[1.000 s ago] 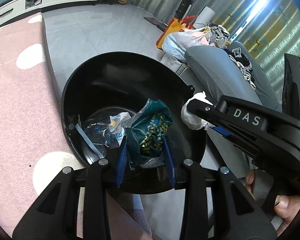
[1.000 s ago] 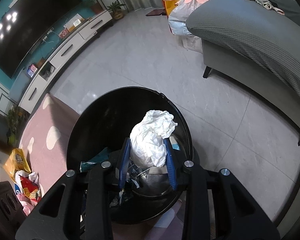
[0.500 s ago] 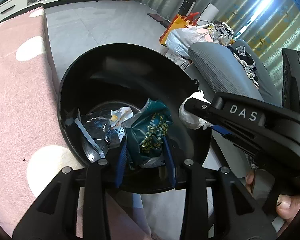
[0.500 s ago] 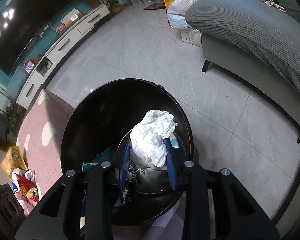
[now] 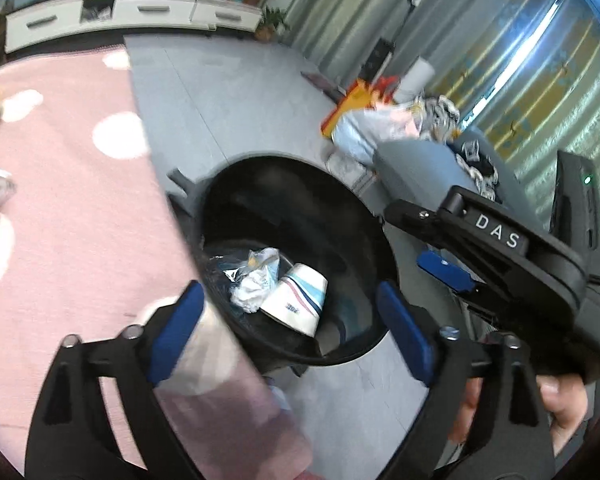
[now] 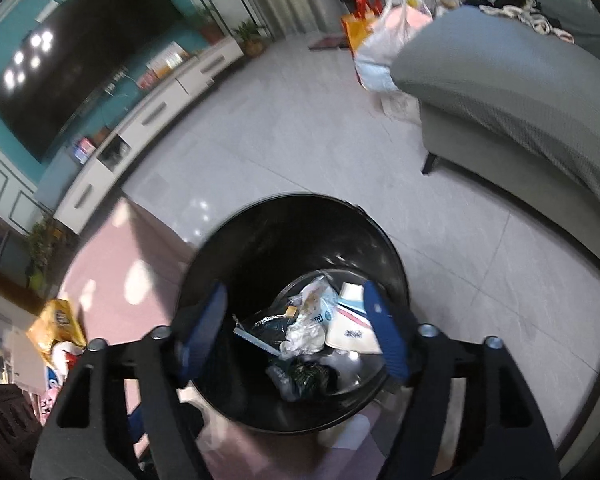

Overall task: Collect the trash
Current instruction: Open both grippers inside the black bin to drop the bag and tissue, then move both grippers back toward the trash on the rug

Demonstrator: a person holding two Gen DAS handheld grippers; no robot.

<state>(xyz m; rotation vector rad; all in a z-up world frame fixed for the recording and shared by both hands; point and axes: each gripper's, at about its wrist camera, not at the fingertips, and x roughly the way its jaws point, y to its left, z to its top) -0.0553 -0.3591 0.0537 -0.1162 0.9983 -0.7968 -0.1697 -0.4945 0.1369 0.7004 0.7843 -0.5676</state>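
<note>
A living room is being shown: grey tiled floor [image 6: 300, 152], a pink spotted rug [image 5: 72, 184], a white media cabinet [image 5: 132, 12] under a dark screen, and a grey sofa [image 6: 520, 92] to the right of both grippers. A black trash bin [image 6: 260, 248] is standing at the rug's edge, directly ahead of and below both grippers.

Collected trash is lying at the bin's bottom: a paper cup [image 5: 296, 300] tipped on its side, crumpled white paper [image 6: 304, 332], and a dark green wrapper [image 6: 308, 376]. The remaining trash is being seen as a yellow snack bag [image 6: 56, 324] and other bright packets on the rug, far to the left of the right gripper and behind the bin's near rim. In the left wrist view the same packets are appearing at the far left edge. The left gripper is judged to be the nearer one for the next pickup; the bag's long axis cannot be told because of motion blur.

The left gripper [image 5: 292, 328] is being held with its blue pads spread wide, gripping nothing, over the bin's near rim. The right gripper [image 6: 296, 328] is likewise being held wide apart and empty above the bin opening, touching nothing.
</note>
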